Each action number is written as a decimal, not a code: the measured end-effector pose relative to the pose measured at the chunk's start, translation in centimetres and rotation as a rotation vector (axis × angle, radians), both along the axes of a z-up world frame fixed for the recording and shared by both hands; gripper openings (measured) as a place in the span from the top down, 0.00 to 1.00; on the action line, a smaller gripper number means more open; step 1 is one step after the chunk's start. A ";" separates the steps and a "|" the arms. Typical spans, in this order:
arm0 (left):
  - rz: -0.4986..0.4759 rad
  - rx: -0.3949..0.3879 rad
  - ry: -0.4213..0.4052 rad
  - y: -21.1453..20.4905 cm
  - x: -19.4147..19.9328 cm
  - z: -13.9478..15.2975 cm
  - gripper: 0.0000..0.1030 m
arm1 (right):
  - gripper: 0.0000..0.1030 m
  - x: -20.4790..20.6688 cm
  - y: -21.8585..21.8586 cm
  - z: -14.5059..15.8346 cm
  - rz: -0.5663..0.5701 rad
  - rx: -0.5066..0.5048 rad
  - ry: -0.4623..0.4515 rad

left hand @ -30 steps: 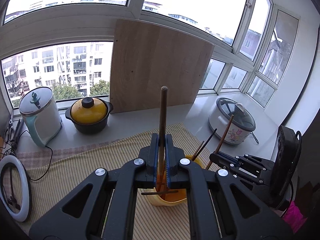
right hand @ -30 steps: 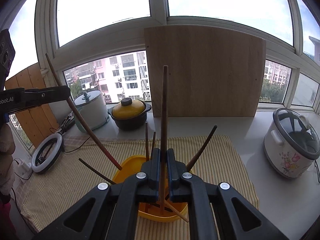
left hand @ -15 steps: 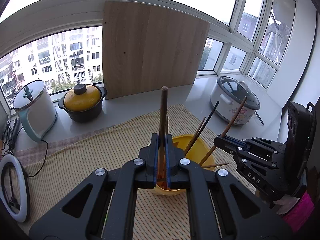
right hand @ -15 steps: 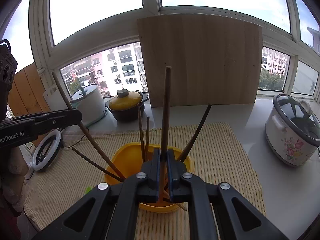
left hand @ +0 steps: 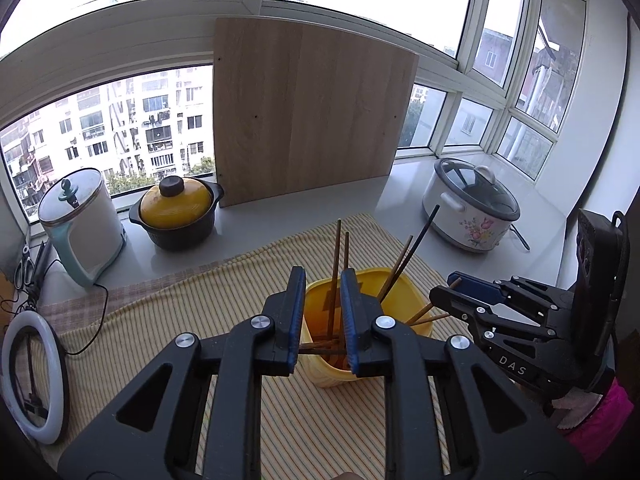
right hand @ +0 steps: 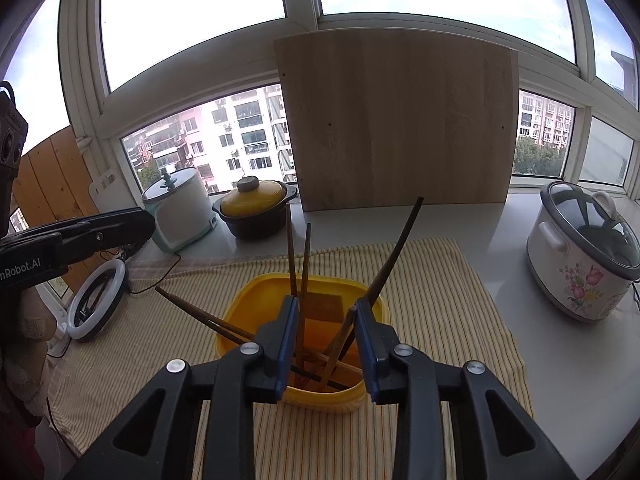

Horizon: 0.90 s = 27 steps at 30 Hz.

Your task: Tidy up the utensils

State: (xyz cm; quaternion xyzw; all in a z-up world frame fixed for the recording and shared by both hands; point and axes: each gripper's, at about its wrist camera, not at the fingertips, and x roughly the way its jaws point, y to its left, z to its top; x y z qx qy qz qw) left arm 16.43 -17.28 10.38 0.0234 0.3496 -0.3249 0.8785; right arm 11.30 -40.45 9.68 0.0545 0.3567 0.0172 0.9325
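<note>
A yellow plastic holder [left hand: 400, 292] [right hand: 248, 304] stands on the striped cloth with several brown chopsticks [left hand: 335, 264] [right hand: 292, 248] leaning in it. My left gripper [left hand: 322, 294] is open and empty, jaws apart just above the holder's near rim. My right gripper [right hand: 326, 312] is open and empty too, right over the holder. A dark chopstick [right hand: 398, 248] [left hand: 424, 228] leans right. The right gripper also shows at the right of the left wrist view [left hand: 452, 292], and the left gripper at the left of the right wrist view [right hand: 148, 216].
A yellow striped cloth [left hand: 200, 304] [right hand: 460, 304] covers the counter. Behind stand a white kettle [left hand: 82, 220], a yellow-lidded black pot [left hand: 176, 212], a leaning wooden board [left hand: 312, 112] and a flowered rice cooker [left hand: 472, 208] [right hand: 584, 256]. A ring light [left hand: 32, 376] lies at the left edge.
Both grippers were shut on an upright chopstick each; both have opened, and those chopsticks now rest in the yellow holder. Both grippers have come lower and closer to the holder.
</note>
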 end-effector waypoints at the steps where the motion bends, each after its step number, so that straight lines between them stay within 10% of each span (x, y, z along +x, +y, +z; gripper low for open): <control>1: 0.003 -0.005 -0.001 0.3 0.0 0.1 0.84 | 0.70 -0.1 0.1 0.1 0.001 -0.003 -0.003; 16: 0.126 -0.063 -0.012 8.6 0.9 0.9 0.84 | 0.45 -1.5 4.2 3.1 0.068 -0.013 -0.102; 27: 0.228 -0.021 0.087 15.0 0.1 -4.9 0.84 | 0.39 -3.7 7.5 1.6 0.183 0.037 -0.102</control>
